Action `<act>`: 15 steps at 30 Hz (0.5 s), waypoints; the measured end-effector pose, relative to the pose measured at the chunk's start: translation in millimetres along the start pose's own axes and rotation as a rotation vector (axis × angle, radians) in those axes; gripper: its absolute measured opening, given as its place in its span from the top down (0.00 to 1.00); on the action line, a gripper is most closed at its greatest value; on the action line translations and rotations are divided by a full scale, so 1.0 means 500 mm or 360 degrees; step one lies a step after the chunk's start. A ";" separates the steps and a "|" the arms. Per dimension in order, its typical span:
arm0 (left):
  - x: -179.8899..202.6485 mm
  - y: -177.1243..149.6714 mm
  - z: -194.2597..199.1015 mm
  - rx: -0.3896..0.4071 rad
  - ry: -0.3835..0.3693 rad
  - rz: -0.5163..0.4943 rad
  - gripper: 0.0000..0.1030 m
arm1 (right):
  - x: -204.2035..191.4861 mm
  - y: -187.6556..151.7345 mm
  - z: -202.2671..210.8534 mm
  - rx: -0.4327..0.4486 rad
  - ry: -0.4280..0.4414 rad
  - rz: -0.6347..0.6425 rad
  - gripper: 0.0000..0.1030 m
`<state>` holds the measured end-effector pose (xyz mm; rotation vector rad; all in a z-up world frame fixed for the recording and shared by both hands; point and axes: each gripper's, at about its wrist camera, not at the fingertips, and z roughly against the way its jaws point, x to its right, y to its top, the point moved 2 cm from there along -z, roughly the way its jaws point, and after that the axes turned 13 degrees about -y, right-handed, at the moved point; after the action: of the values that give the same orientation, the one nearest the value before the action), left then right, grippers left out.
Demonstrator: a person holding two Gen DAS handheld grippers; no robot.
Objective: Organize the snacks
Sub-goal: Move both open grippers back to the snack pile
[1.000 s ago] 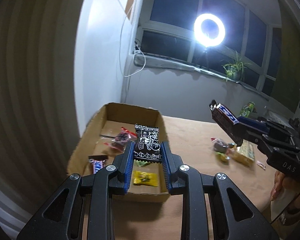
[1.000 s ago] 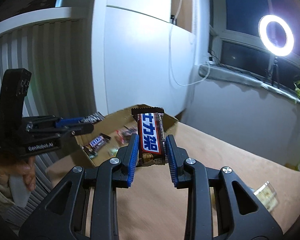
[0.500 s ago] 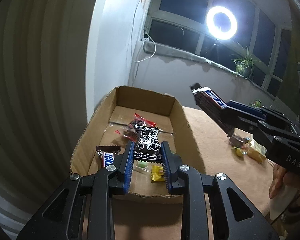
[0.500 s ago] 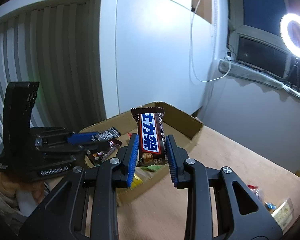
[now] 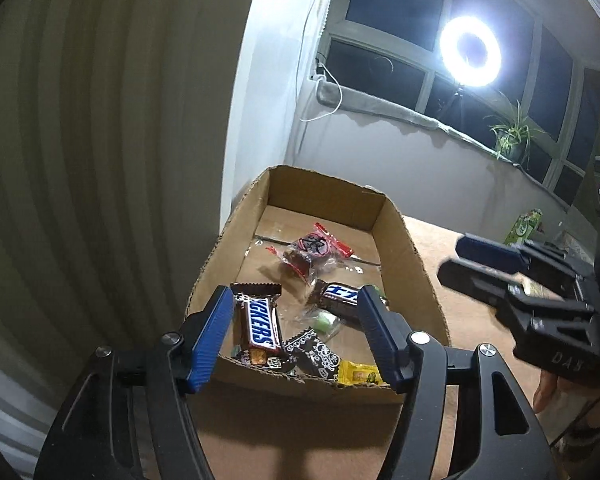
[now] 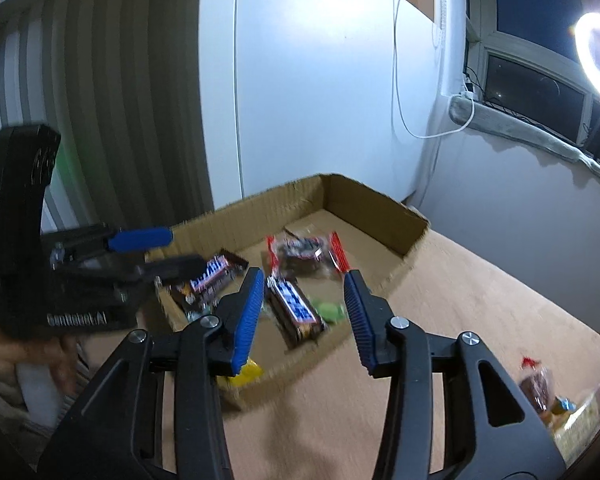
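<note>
A cardboard box (image 5: pixel 416 256) (image 6: pixel 380 216) holds several snacks. My left gripper (image 5: pixel 296 336) (image 6: pixel 180 250) hovers over its near end, jaws opening, nothing between the pads. Below it lie a Snickers bar (image 5: pixel 258 324) (image 6: pixel 208 280) and a black patterned packet (image 5: pixel 314 354). My right gripper (image 6: pixel 304 312) (image 5: pixel 454 260) is at the box's right side, jaws also opening with nothing gripped. A blue-labelled chocolate bar (image 6: pixel 296 308) (image 5: pixel 336 296) lies loose in the box beneath it. A red-edged packet (image 5: pixel 312 248) (image 6: pixel 304 250) sits mid-box.
A green candy (image 5: pixel 324 320) and a yellow candy (image 5: pixel 358 374) lie in the box's near end. Loose snacks (image 6: pixel 540 392) remain on the brown table (image 6: pixel 460 300) to the right. A green carton (image 5: pixel 524 228) stands at the back. A ring light shines by the window.
Both grippers came down toward the box and opened. The black patterned packet left the left jaws and the blue-labelled bar left the right jaws; both now lie in the box.
</note>
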<state>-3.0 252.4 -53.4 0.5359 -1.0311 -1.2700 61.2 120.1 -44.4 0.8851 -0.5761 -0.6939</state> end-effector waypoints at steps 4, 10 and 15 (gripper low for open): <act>0.011 0.005 0.007 0.0015 -0.0016 -0.0007 0.38 | 0.003 -0.016 0.039 0.0064 -0.0015 -0.0003 0.39; 0.045 0.008 0.019 0.0023 -0.0029 -0.0046 0.38 | -0.006 -0.050 0.075 0.0053 -0.0024 0.0021 0.38; 0.086 0.011 0.021 0.0016 -0.0045 -0.0092 0.36 | 0.012 -0.076 0.107 0.0062 -0.0057 -0.0009 0.37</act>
<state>-11.1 215.2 -29.8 0.5601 -1.0525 -1.3272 16.0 72.4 -48.2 0.9123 -0.6212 -0.7065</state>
